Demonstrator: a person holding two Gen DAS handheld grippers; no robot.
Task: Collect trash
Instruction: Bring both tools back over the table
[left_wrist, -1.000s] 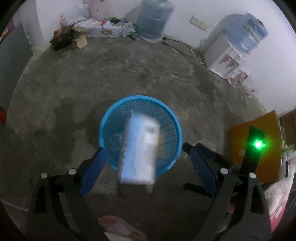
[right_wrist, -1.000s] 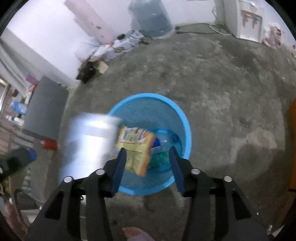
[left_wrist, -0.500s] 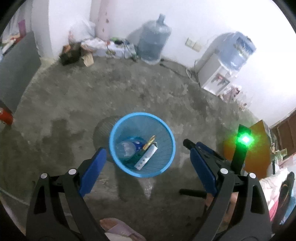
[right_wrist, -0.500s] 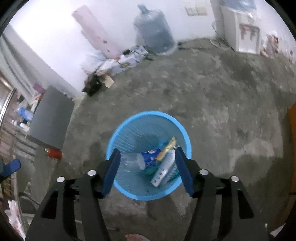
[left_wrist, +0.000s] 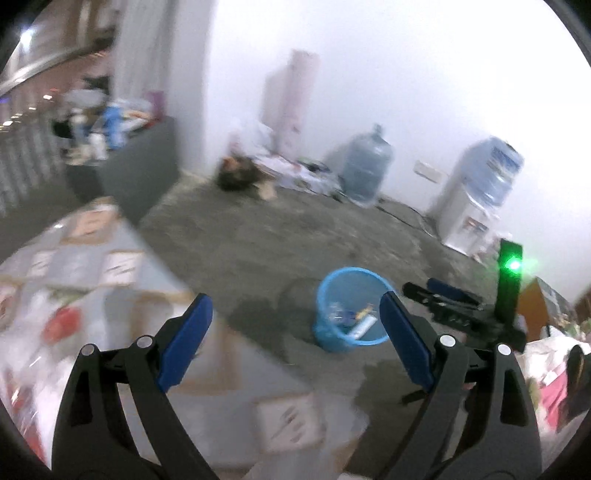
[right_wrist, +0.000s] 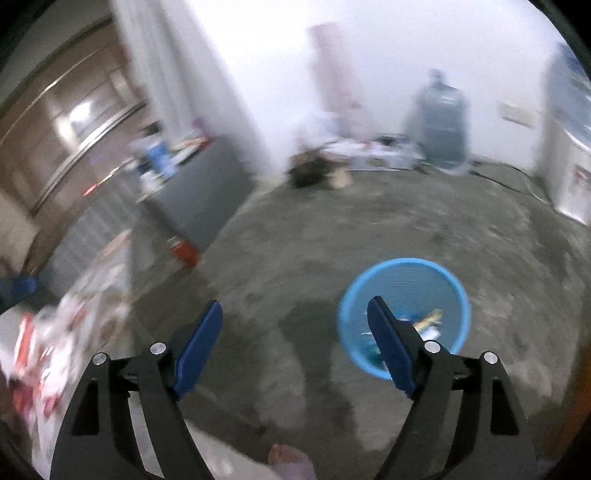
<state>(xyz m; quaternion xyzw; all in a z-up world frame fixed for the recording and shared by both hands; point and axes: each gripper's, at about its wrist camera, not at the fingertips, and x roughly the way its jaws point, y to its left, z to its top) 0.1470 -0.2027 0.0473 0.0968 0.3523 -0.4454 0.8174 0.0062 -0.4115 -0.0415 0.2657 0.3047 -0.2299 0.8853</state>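
A rough grey concrete floor (left_wrist: 258, 251) is seen under white walls, with a large water jug (left_wrist: 365, 168) and a water dispenser (left_wrist: 476, 206) standing against the far wall. The blue mesh basket (left_wrist: 332, 332) stands on the floor and trash (left_wrist: 356, 319) is seen lying inside it: a bottle, a wrapper and a flat carton, as far as the blur allows. The left gripper (left_wrist: 295, 334) and the right gripper (right_wrist: 295, 341) are both held with fingers spread wide and nothing between them. A patterned tablecloth (left_wrist: 74, 280) is visible at the left. The step in hand is judged to be a reach for more trash; a target must be found, which cannot be picked out in the blur.
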